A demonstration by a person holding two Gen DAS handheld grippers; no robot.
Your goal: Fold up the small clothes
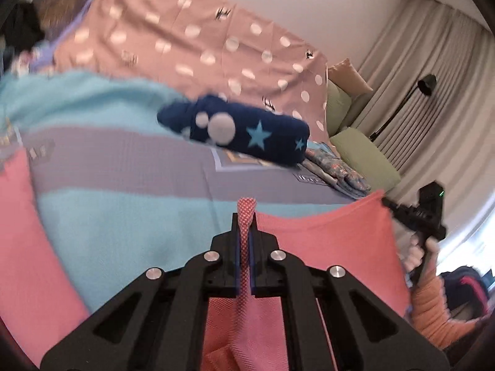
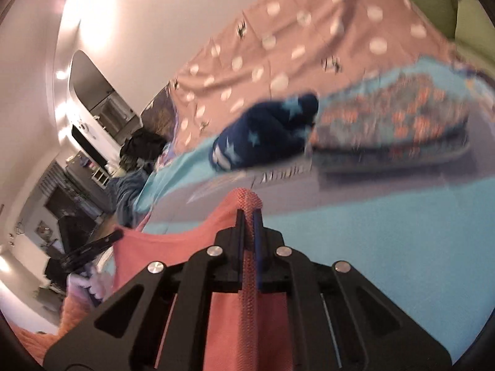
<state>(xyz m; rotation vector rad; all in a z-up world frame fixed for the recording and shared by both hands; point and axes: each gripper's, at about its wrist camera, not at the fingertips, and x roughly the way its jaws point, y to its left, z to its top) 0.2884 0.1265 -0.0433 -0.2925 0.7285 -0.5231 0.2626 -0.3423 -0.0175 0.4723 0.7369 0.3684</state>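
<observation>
You are pinching the pink cloth [image 1: 324, 247] with both grippers. In the left wrist view, your left gripper [image 1: 246, 219] is sitting at the lower centre of the frame with its jaws pressed together on a bunched fold of the cloth, which is poking up past the fingertips and running back between the pads. In the right wrist view, your right gripper [image 2: 250, 213] is doing the same at the lower centre, its jaws squeezing a rolled edge of the cloth [image 2: 185, 247].

The cloth is stretching between the 2 grippers, its top edge sagging in a shallow curve. In the left view it is filling the lower right of the frame, and your right gripper [image 1: 386, 201] is gripping its far corner at the right edge, with your hand [image 1: 417, 253] below it. In the right view the cloth is spreading toward the lower left, where the other gripper [image 2: 116, 235] is meeting its corner.

The cloth is hanging above a blue and grey bed cover [image 1: 123, 216]. A navy star-print item [image 1: 247, 130] is lying on the cover at mid-frame, beside a floral folded pile [image 2: 396, 123]. Both views are blurred.
</observation>
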